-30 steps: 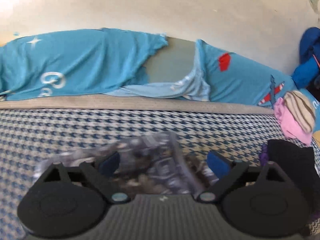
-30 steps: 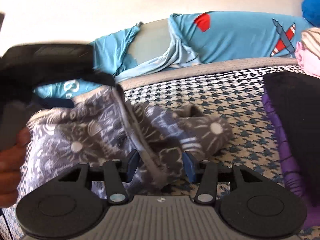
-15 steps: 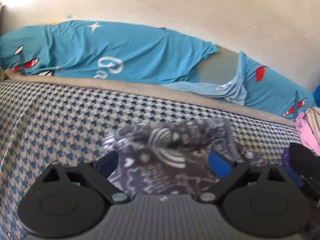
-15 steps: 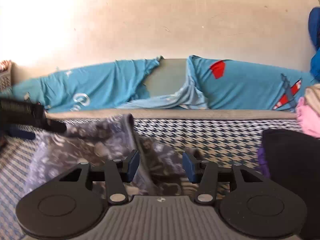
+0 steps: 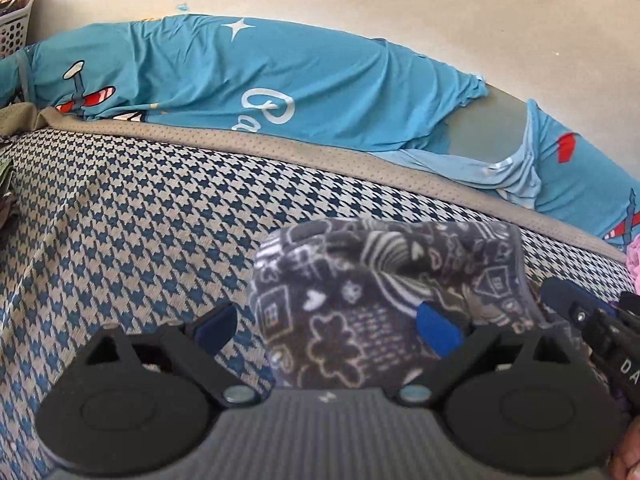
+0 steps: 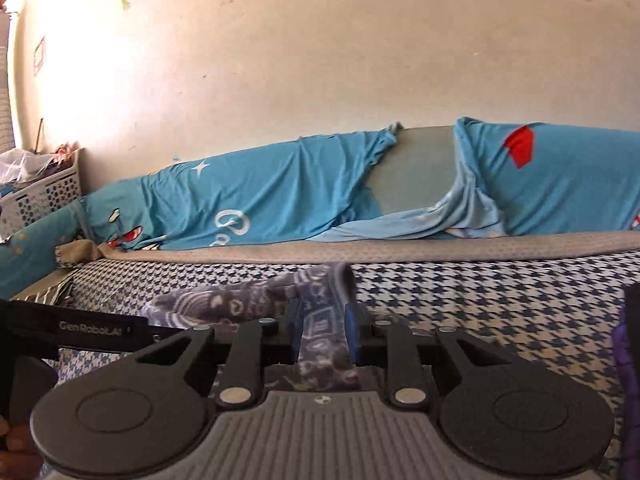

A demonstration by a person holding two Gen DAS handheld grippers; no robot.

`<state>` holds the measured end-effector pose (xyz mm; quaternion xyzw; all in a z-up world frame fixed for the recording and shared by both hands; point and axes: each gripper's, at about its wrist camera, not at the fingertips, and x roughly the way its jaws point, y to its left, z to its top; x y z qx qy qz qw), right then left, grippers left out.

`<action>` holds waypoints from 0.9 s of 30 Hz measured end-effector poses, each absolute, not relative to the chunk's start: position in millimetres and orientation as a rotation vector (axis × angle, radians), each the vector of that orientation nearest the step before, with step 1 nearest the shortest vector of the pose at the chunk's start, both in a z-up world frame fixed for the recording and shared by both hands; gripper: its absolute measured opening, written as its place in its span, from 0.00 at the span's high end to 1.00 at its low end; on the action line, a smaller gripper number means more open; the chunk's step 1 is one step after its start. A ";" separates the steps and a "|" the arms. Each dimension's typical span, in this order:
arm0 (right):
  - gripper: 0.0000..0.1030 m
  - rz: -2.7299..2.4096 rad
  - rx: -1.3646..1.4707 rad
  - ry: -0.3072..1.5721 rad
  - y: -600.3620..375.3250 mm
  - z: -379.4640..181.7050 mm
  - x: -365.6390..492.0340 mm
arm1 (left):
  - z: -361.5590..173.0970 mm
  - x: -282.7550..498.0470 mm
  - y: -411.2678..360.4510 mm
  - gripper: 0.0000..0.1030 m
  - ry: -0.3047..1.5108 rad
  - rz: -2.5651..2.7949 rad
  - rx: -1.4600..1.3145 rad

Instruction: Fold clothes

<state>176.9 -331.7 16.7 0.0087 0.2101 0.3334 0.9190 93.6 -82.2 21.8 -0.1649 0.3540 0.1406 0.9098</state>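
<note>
A grey garment with white doodle print (image 5: 360, 292) lies bunched on the blue-and-beige houndstooth bed cover (image 5: 140, 220). My left gripper (image 5: 326, 328) stands open wide just above it. The cloth fills the right half of the gap and covers part of the right finger, while the left pad (image 5: 216, 326) is clear of it. In the right wrist view a raised fold of the same garment (image 6: 324, 320) runs up between the blue pads of my right gripper (image 6: 324, 330). Its jaws are closing, and the pads pinch the fold from both sides.
Long cushions under a turquoise printed sheet (image 6: 280, 200) line the wall behind the bed. A white basket (image 6: 40, 196) stands at the far left. Black and purple clothes (image 6: 630, 360) lie at the right, and a pink garment (image 5: 634, 256) beyond them.
My right gripper's jaws have narrowed from half open onto the garment's fold, and its view has levelled. My left gripper has swung left and sunk, so the garment now sits right of centre.
</note>
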 end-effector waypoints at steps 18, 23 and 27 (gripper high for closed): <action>0.78 0.685 -0.011 0.495 -293.5 -14.4 213.8 | 10.7 133.7 -63.4 0.00 0.737 0.331 -0.351; 0.80 0.660 -0.021 0.519 -289.1 -22.4 222.4 | 0.4 147.2 -59.7 0.00 0.764 0.329 -0.351; 0.80 0.649 -0.012 0.540 -287.1 -29.5 230.0 | -6.7 156.6 -55.3 0.00 0.778 0.325 -0.355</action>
